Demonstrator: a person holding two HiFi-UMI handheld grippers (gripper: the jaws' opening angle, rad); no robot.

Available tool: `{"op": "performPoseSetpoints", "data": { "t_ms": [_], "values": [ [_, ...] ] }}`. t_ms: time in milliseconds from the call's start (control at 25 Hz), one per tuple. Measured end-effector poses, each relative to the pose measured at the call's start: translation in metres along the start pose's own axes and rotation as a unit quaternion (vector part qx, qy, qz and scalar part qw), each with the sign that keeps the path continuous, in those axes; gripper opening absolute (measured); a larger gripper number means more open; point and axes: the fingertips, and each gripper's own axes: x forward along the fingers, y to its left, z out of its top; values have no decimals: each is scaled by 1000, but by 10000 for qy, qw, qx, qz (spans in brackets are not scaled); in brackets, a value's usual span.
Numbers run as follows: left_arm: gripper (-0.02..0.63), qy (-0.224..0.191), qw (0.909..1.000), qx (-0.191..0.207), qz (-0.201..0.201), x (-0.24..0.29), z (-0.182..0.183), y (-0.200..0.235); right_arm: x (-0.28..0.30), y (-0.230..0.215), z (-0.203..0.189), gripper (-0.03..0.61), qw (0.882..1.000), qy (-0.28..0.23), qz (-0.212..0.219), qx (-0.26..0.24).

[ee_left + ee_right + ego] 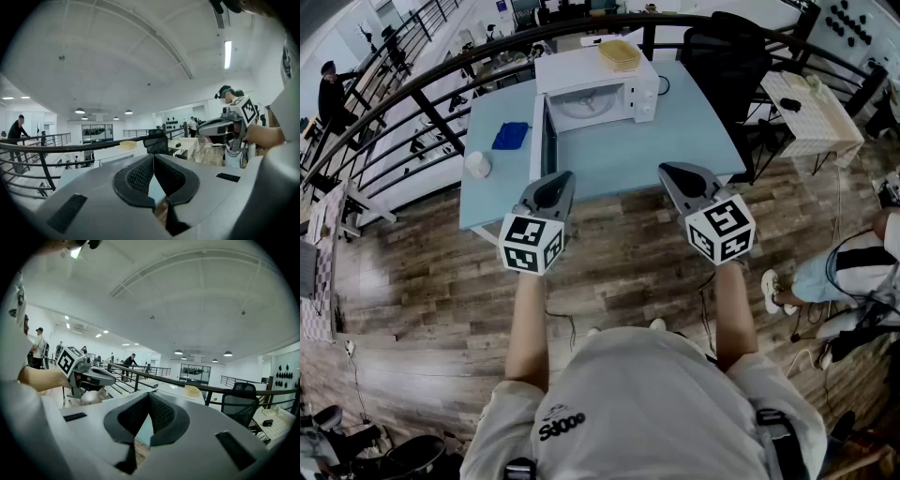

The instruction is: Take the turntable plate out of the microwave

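White microwave (581,67) stands open (turntable plate (581,101) inside); left gripper (562,180) and right gripper (671,172) both pressed together, empty.

Bright, even ceiling-lamp light; sharp frames, strong fisheye bending, dark vignetted corners.

Looking at a white microwave (598,86) sitting upright toward the far side of a light blue table (628,155), door (549,141) hanging wide open on its left. Spotting the turntable plate (584,101) lying flat inside the cavity, pale and round, not taken out yet.
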Motion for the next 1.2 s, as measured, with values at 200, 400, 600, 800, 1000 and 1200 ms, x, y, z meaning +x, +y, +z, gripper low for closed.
{"op": "performPoseSetpoints", "data": {
  "t_ms": [200,400,600,800,1000,1200],
  "values": [
    [18,33,10000,11,5,5,2,-6,-2,-6,0,6,10000,-11,-11,11],
    [19,55,10000,26,50,10,5,-16,-9,-13,-3,6,9999,-115,85,87],
    [19,130,9998,3,171,17,7,-33,-18,-26,-9,6,9997,-127,200,99],
    [20,184,9992,9,352,27,8,-55,-35,-41,-10,6,9970,-453,516,369],
    [18,194,9978,-21,633,34,14,-82,-56,-60,-26,6,9968,-209,762,88],
    [19,309,9965,-72,777,50,15,-100,-60,-81,-38,6,9950,-171,968,192]
  ]
}}
